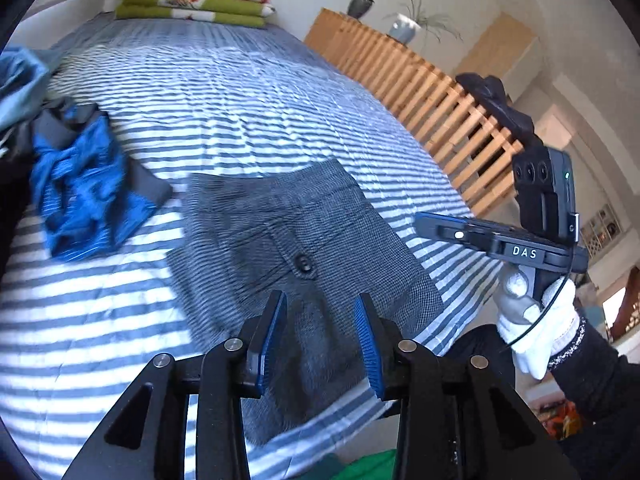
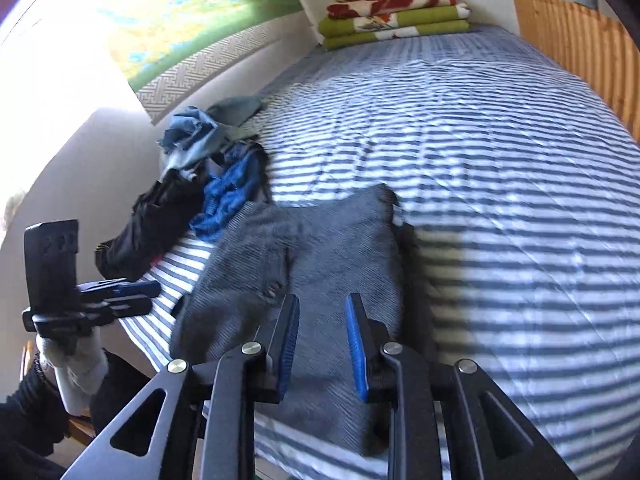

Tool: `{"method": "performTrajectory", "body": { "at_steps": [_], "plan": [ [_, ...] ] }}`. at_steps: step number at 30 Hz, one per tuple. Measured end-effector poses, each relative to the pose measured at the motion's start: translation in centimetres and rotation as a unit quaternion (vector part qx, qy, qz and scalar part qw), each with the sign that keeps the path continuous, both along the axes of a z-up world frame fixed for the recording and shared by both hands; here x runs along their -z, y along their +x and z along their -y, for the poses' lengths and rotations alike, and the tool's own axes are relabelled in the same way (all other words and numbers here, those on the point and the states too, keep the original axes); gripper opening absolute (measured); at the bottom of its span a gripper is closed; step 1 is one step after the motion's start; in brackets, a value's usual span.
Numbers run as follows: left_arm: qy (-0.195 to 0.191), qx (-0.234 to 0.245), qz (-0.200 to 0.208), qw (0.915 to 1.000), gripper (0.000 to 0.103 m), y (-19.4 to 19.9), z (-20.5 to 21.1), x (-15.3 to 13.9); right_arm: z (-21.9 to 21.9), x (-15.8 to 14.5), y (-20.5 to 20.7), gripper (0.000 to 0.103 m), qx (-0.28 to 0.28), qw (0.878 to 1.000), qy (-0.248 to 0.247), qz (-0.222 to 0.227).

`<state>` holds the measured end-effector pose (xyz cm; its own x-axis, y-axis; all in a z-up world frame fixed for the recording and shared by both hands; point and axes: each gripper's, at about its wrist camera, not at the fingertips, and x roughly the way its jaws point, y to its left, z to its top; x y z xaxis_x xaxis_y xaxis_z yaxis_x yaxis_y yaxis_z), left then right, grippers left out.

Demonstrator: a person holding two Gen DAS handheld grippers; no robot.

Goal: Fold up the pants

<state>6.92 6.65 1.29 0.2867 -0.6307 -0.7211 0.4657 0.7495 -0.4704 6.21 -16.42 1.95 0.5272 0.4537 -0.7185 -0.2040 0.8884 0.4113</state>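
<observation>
Grey checked pants lie folded into a compact rectangle on the striped bedspread, a button pocket facing up. My left gripper hovers open just above their near edge, nothing between its blue pads. In the right wrist view the same pants lie flat under my right gripper, which is also open and holds nothing. The right gripper shows at the right in the left wrist view, held by a white-gloved hand. The left gripper appears at the far left of the right wrist view.
A heap of clothes with a blue garment and denim sits by the wall. Folded green and red blankets lie at the bed's far end. A wooden slatted rail runs along the other side.
</observation>
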Motion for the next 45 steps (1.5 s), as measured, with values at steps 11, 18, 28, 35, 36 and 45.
{"method": "performTrajectory", "body": {
  "at_steps": [11,18,28,35,36,45],
  "plan": [
    [0.014,-0.026,-0.064,0.9975,0.025,-3.4,-1.6,5.3,0.6,6.1,-2.3,0.022,-0.002,0.995,-0.04,-0.087],
    [0.034,-0.097,0.006,0.9947,0.058,-0.7,-3.3,-0.4,1.0,0.5,-1.5,0.048,0.023,0.99,-0.136,0.0],
    [0.082,-0.144,-0.122,0.9785,0.07,3.3,-1.8,6.7,3.8,3.8,4.2,0.064,0.063,0.993,-0.061,-0.084],
    [0.031,-0.152,-0.17,0.9731,0.074,3.7,-3.3,9.2,2.9,7.3,5.6,0.069,0.023,0.988,-0.083,-0.131],
    [0.027,-0.149,-0.169,0.974,0.074,3.6,-3.4,9.3,3.2,8.2,6.0,0.069,0.024,0.986,-0.081,-0.146],
    [0.007,-0.146,-0.16,0.9763,0.059,3.9,-4.2,9.5,4.3,10.4,5.9,0.051,0.006,0.984,0.047,-0.173]
  ]
}}
